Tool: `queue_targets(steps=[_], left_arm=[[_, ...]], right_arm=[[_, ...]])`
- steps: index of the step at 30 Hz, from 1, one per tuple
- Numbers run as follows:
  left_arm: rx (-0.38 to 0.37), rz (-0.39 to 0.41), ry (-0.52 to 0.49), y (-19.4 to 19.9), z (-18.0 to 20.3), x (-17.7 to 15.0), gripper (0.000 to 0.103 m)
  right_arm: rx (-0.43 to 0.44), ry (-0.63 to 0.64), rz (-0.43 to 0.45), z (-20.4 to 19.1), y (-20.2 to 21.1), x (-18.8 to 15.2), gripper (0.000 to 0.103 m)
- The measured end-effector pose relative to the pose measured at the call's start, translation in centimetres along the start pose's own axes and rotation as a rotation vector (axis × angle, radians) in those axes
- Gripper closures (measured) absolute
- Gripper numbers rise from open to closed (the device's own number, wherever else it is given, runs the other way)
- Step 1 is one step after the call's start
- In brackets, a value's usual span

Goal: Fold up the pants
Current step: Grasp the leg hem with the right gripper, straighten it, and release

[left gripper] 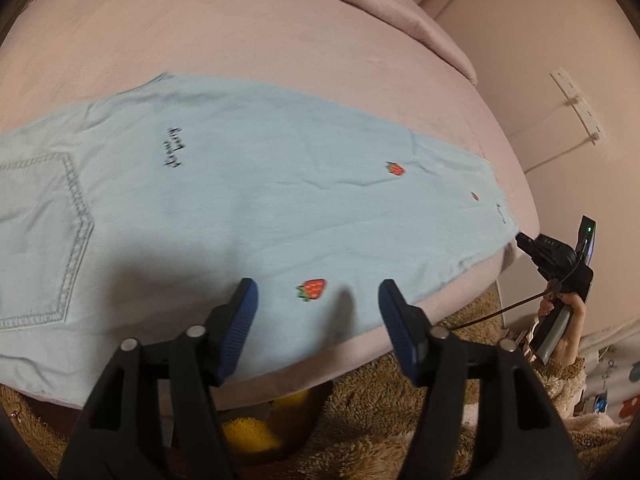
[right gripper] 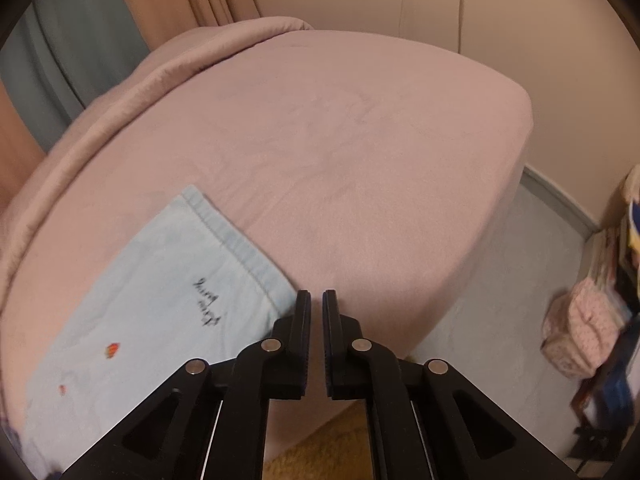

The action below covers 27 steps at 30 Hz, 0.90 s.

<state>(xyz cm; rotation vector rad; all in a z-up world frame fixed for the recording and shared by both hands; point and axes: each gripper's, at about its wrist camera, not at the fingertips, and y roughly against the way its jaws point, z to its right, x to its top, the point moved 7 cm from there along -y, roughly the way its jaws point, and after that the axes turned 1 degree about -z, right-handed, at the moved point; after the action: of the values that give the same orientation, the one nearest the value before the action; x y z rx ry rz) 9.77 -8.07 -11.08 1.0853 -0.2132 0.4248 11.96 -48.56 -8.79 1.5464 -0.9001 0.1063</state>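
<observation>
The left tongs (left gripper: 318, 294) stand wide open over the near edge of the pants (left gripper: 248, 200), and nothing is in them. Their blue pads (left gripper: 244, 320) hang just above the cloth, one on each side of a red strawberry patch (left gripper: 313, 289). The right tongs (right gripper: 317, 300) are open only a crack, with nothing between the two black fingers. They sit just beside the corner of the pant leg's hem (right gripper: 236, 246), which lies to their left. In the left wrist view the tip of the right tongs is at that same far corner of the leg, and a hand (left gripper: 560, 328) in a fluffy sleeve holds the handle.

The pants are light blue and lie flat across the pink bed (left gripper: 240, 32). A back pocket (left gripper: 44, 236) shows on the left, and the leg runs off to the right, close to the bed's edge. More strawberries and some small black writing (left gripper: 175, 148) are on the cloth. Past the pants the bed is bare pink sheet, with a rolled pink blanket (right gripper: 168, 72) at the far side. A white power strip (left gripper: 576, 104) is on the wall.
</observation>
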Motion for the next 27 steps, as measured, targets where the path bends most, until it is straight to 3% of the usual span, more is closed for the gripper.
queue_targets(steps=[1, 2, 3, 8, 21, 27], left_arm=[[-0.002, -0.003, -0.003, -0.1, 0.2, -0.1, 0.036], [-0.003, -0.007, -0.003, -0.3, 0.3, -0.1, 0.035], [-0.003, -0.017, -0.002, -0.6, 0.3, -0.3, 0.035], [0.009, -0.049, 0.011, -1.7, 0.3, -0.8, 0.033], [0.0, -0.051, 0.038, -2.6, 0.3, -0.7, 0.025], [-0.048, -0.039, 0.105, -2.3, -0.2, -0.4, 0.025]], right_arm=[[0.027, -0.008, -0.004, -0.1, 0.2, -0.2, 0.083], [0.058, -0.02, -0.009, -0.1, 0.2, -0.4, 0.064], [0.088, -0.033, -0.011, -0.2, 0.2, -0.6, 0.055], [0.206, -0.081, -0.053, -0.9, -1.1, -1.2, 0.055], [0.303, -0.097, 0.006, -1.5, 0.8, -0.8, 0.054], [0.318, -0.142, -0.093, -1.5, -3.1, -1.5, 0.054]])
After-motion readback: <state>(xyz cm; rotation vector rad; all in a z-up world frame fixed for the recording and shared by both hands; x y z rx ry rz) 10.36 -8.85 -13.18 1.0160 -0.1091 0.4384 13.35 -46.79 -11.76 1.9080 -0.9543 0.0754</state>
